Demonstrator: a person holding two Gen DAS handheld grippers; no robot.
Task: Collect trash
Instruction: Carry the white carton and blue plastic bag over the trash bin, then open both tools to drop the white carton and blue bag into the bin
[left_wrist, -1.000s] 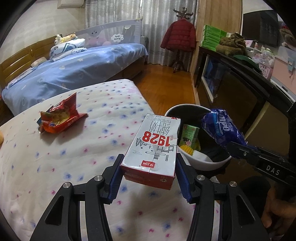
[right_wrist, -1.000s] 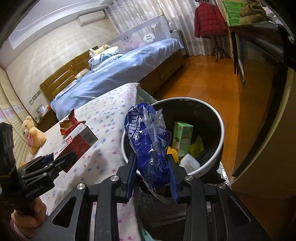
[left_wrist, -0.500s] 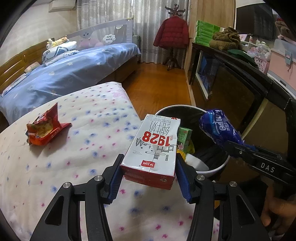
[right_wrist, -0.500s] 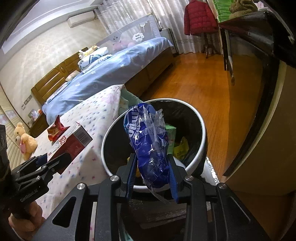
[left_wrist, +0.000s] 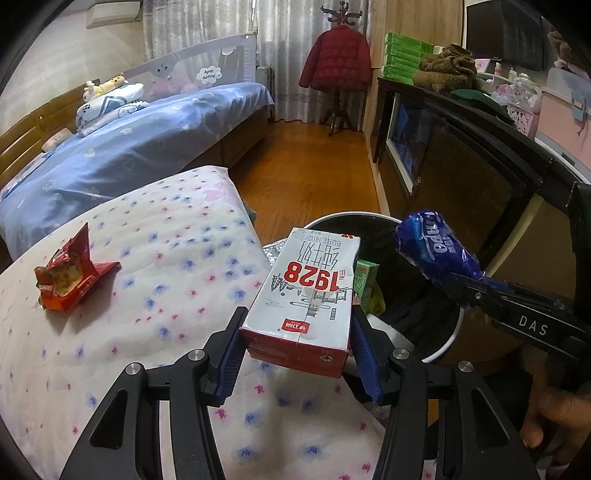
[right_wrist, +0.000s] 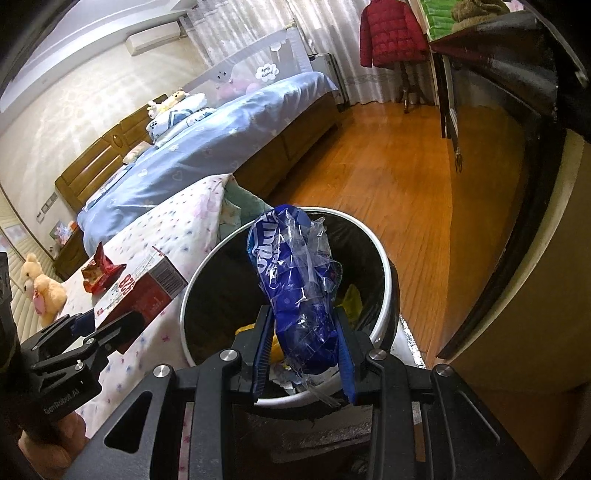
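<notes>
Right gripper (right_wrist: 303, 354) clamps a blue wrapper (right_wrist: 295, 280) over the bin (right_wrist: 384, 258); left gripper (left_wrist: 297, 358) grips a milk carton (left_wrist: 306, 291), both poised for dropping.

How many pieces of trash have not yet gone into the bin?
3. A milk carton sits in the left jaws, a blue wrapper in the right jaws over the bin, and a red snack bag lies on the bed. Others may be hidden.

Snack bag (left_wrist: 70, 278) on quilt (left_wrist: 147, 295), bin (right_wrist: 382, 266) right of quilt
</notes>
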